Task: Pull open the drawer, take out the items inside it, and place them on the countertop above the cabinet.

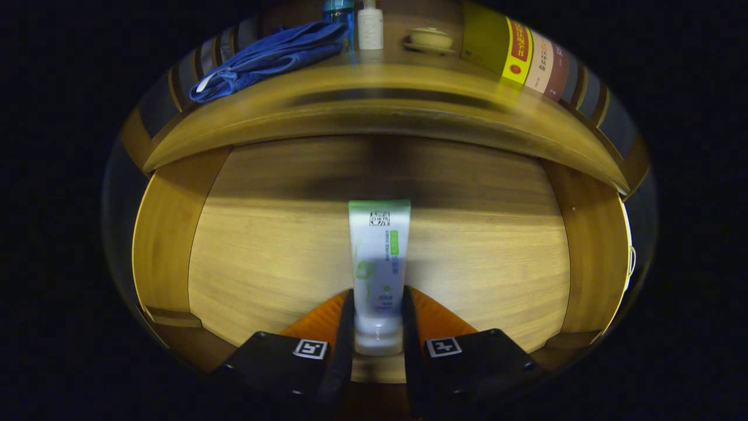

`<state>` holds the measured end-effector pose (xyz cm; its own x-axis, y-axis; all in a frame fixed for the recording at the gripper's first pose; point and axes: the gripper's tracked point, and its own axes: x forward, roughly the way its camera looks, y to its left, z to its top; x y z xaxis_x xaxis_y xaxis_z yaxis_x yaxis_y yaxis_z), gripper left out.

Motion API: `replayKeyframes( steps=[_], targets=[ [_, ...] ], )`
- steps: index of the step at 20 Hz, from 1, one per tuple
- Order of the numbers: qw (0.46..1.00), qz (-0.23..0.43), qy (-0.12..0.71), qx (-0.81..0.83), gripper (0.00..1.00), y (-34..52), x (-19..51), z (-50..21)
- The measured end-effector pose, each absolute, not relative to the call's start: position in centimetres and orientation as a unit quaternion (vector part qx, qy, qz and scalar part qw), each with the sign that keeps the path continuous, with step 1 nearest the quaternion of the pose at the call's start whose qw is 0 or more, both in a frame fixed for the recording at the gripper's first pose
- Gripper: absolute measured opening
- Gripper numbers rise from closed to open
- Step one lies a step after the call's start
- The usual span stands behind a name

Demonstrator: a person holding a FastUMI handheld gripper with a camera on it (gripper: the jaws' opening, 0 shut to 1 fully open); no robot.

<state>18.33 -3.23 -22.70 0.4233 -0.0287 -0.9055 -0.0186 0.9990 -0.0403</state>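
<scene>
Jaws narrowly apart, clamped on both sides of tube (378, 257), inside open drawer (263, 245).

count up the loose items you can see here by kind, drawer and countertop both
tube, held between the gripper fingers in the drawer: 1
blue cloth on the countertop: 1
bottles: 2
lidded dish: 1
books: at least 3
total: at least 8

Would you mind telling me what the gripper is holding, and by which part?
The gripper holds a white-and-green tube, both fingers pressing on its lower cap end.
</scene>
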Motion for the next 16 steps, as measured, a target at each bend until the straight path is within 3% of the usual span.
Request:
replayKeyframes(
  steps=[16],
  targets=[
    [0.92, 0.04, 0.39, 0.015, 0.44, -2.4, 15.4, -11.4]
  ],
)
